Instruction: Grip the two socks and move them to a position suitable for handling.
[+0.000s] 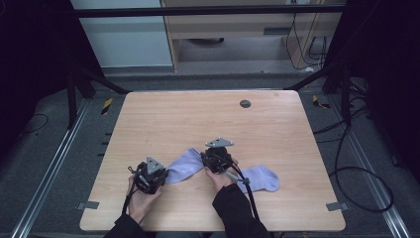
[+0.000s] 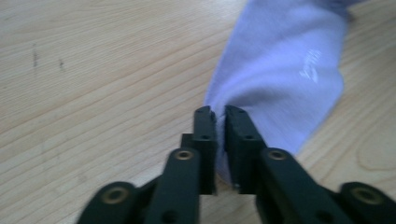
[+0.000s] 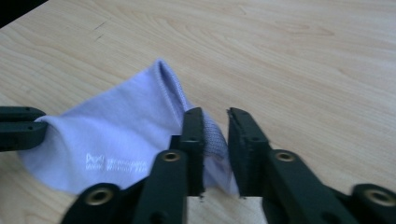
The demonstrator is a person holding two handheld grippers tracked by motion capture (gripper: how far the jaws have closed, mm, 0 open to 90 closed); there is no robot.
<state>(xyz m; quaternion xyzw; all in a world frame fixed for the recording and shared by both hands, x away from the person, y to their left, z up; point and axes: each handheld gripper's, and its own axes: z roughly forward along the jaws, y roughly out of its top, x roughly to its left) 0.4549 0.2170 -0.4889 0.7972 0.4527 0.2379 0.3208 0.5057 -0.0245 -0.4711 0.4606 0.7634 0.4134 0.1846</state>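
A lavender sock (image 1: 184, 167) lies across the near middle of the wooden table (image 1: 208, 119), its toe end reaching right past my right hand. My left gripper (image 1: 166, 174) is shut on the sock's left edge; in the left gripper view the jaws (image 2: 219, 112) pinch the fabric (image 2: 289, 70). My right gripper (image 1: 204, 156) holds the sock's middle. In the right gripper view, a fold of the sock (image 3: 116, 130) sits between the nearly closed jaws (image 3: 215, 114) and rises in a ridge. The left gripper's fingers (image 3: 18, 128) clamp the sock's corner at the left edge.
A small dark round insert (image 1: 245, 103) sits in the tabletop toward the far side. Black frame legs stand at both far corners, and cables (image 1: 356, 173) lie on the floor to the right. Bare wood stretches beyond the sock.
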